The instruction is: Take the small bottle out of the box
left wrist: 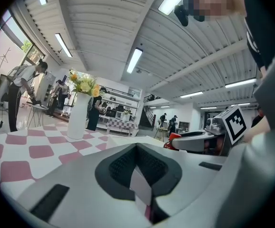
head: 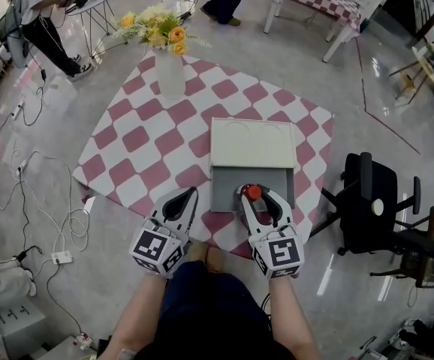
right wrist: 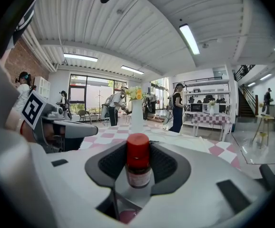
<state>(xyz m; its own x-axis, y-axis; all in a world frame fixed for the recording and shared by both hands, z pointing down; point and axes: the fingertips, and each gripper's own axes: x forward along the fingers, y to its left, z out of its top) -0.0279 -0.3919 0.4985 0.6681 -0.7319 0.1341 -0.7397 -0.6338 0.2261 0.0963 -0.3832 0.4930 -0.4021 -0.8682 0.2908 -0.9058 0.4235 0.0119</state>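
Two claws: left claw (left wrist: pixel 137 148) pressed together on nothing; right claw (head: pixel 256 198) pinching the bottle (right wrist: pixel 138 163).
Bottle: upright between the right claw's pads, its red cap (right wrist: pixel 138 145) poking up above them.
Box (head: pixel 251 145): open, lid lying ahead of the right claw, tray under and just ahead of its tips. We cannot tell whether the bottle's base is clear of the tray.
Slip risk: small, smooth body, so we reckon a jerk could let it slide out and drop.
Snag risk: pulling back before lifting could catch the base on the tray's near wall and tip it.
Crowding: left claw sits just beside the right one, on its left; a swing that way could knock them together.
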